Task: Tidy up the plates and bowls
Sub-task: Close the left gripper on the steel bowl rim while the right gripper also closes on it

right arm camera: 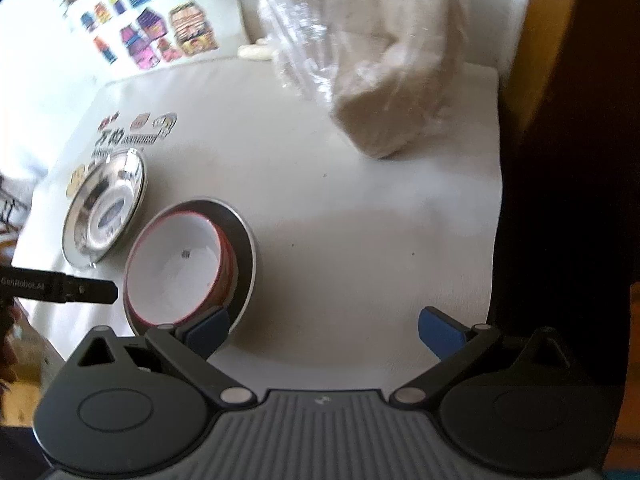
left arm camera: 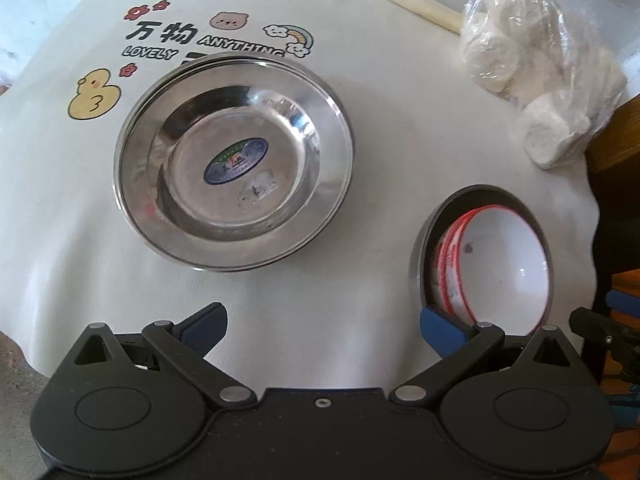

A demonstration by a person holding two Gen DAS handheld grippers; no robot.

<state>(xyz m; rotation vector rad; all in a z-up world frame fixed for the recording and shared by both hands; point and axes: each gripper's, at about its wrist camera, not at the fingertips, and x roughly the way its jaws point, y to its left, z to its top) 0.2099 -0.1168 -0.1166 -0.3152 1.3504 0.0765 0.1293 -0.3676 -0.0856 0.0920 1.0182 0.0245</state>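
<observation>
A stack of steel plates (left arm camera: 234, 164) with an oval sticker in the middle lies on the white cloth, ahead of my left gripper (left arm camera: 324, 330), which is open over bare cloth. To its right a white bowl with a red rim (left arm camera: 500, 260) sits tilted inside a steel bowl (left arm camera: 434, 224). In the right wrist view the same white bowl (right arm camera: 176, 264) rests in the steel bowl (right arm camera: 246, 248), with the steel plates (right arm camera: 106, 206) farther left. My right gripper (right arm camera: 324, 330) is open, its left fingertip (right arm camera: 208, 330) beside the steel bowl's rim and nothing between the fingers.
A clear bag of white buns (left arm camera: 540, 76) lies at the cloth's right side, also large in the right wrist view (right arm camera: 384, 60). A pale rolled stick (left arm camera: 420, 6) lies behind. The cloth's edge (left arm camera: 588, 184) drops to dark wood. The other gripper's tip (right arm camera: 92, 288) pokes in from the left.
</observation>
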